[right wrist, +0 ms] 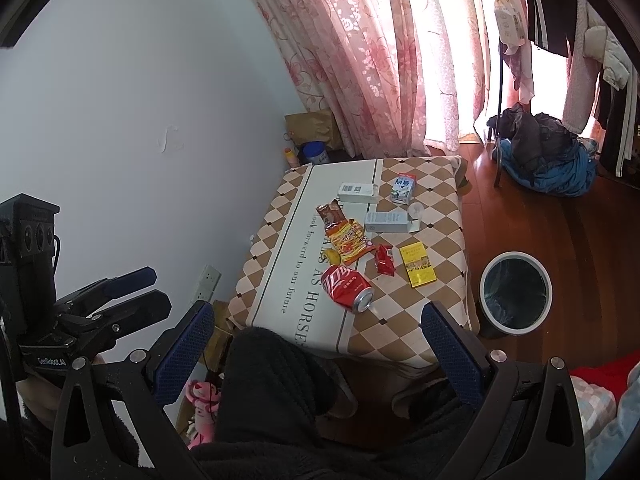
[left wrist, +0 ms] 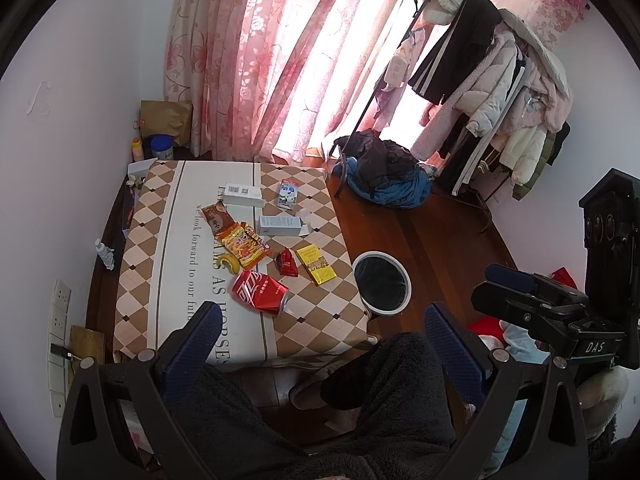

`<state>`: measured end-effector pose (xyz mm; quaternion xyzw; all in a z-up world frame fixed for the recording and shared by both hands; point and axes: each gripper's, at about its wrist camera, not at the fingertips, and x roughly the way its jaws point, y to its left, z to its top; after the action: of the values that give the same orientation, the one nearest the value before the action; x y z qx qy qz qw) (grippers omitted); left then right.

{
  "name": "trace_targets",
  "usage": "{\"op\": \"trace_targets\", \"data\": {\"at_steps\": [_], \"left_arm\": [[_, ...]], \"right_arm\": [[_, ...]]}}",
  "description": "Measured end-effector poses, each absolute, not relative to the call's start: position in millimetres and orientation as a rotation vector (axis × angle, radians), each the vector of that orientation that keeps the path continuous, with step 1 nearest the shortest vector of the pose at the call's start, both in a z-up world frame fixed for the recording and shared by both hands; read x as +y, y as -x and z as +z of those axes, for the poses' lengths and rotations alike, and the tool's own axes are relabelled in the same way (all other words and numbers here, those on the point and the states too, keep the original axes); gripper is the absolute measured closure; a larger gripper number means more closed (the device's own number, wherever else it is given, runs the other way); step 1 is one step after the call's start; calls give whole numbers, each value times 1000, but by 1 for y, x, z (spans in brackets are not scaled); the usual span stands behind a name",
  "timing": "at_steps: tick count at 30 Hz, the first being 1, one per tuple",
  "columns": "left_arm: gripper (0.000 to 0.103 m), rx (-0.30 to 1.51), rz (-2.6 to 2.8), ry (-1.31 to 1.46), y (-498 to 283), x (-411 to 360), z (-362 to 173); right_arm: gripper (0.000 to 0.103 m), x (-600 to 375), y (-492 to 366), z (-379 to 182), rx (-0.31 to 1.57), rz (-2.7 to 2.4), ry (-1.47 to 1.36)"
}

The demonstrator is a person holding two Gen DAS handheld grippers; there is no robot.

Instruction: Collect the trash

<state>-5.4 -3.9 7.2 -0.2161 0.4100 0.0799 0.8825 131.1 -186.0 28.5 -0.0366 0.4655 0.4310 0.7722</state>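
Observation:
Trash lies on a checkered table (left wrist: 168, 216) (right wrist: 436, 320): a crushed red cola can (left wrist: 261, 292) (right wrist: 347, 288), a yellow box (left wrist: 316, 265) (right wrist: 418, 263), a red wrapper (left wrist: 287, 263) (right wrist: 384, 260), an orange snack bag (left wrist: 244, 243) (right wrist: 352, 240), a banana peel (left wrist: 231, 263), a milk carton (left wrist: 289, 193) (right wrist: 403, 189) and white boxes (left wrist: 280, 225). A round bin (left wrist: 382, 283) (right wrist: 515, 294) stands on the floor right of the table. My left gripper (left wrist: 324, 340) and right gripper (right wrist: 320, 340) are open, empty, held above my lap, short of the table.
Pink curtains (left wrist: 280, 60) hang behind the table. A clothes rack (left wrist: 488, 88) and a pile of dark and blue clothes (left wrist: 384, 176) (right wrist: 548, 156) are at the right on the wooden floor. A white wall (right wrist: 120, 120) with sockets runs along the left.

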Motion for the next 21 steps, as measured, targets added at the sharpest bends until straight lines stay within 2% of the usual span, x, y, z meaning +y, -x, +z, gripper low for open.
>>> {"op": "trace_targets", "data": {"at_steps": [21], "left_arm": [[0,851,162,448,7,-2,6]], "right_arm": [[0,-184,-135,32,1005,942,81]]}}
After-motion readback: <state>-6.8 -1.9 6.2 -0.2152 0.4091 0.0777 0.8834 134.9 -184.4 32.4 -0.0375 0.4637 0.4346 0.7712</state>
